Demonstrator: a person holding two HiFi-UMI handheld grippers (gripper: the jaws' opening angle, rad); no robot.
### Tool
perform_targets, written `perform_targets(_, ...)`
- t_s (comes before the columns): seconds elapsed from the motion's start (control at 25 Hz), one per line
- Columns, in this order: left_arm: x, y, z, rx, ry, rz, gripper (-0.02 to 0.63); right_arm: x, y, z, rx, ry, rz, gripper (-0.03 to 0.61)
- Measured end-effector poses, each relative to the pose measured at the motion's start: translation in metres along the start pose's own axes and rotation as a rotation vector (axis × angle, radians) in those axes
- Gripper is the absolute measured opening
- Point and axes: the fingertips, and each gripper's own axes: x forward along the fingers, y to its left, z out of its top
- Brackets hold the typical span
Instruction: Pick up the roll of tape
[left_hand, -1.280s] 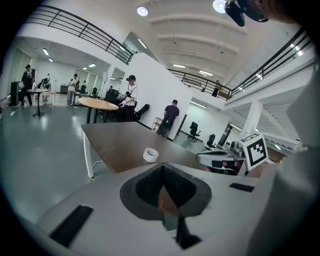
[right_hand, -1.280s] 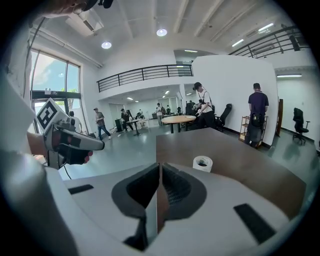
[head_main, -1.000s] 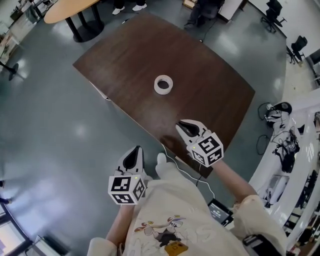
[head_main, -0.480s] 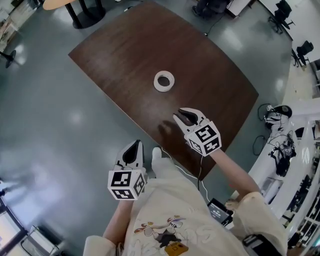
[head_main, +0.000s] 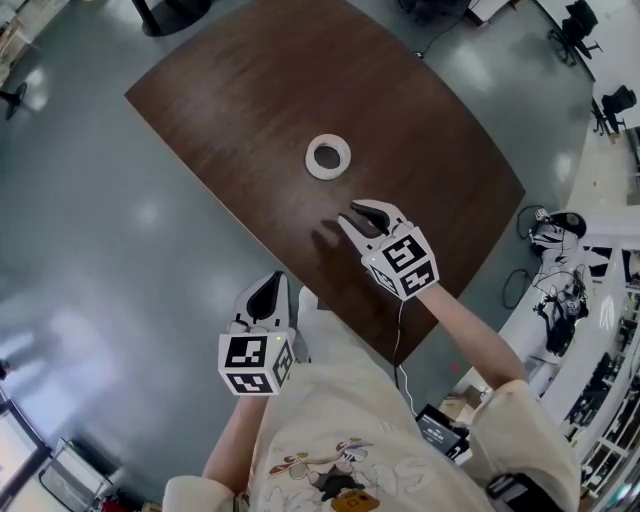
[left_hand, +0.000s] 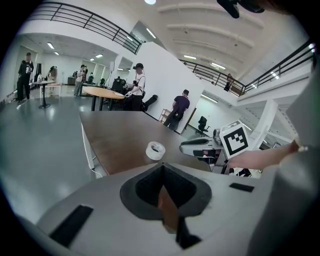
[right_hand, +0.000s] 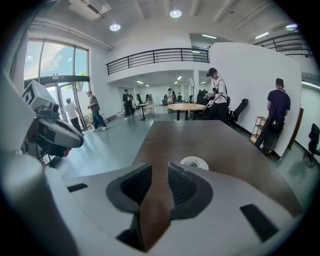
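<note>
Tape (head_main: 328, 157) beyond right tongs (head_main: 353, 214) (opening, empty)

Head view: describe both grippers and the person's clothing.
The left gripper and right gripper are white shells with dark inner linings, each bearing a cube of black-and-white square markers. A thin white cable trails from the right one, whose jaws are opening on nothing. The top is cream, cartoon-printed.

Right tongs (right_hand: 160, 169) hide the near edge of the roll of tape (right_hand: 194, 161)

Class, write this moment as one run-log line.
right gripper: opening, empty, short of white tape roll | left gripper: shut, beside dark brown wooden table
</note>
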Motion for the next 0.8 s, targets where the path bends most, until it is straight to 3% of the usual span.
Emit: perform_targets(0.8, 0.093, 0.027, -0.007, -0.045, 0.082, 0.019, 0.006, 0.084, -0.052, -0.018, -0.08, 0.097, 0.066, 0.127)
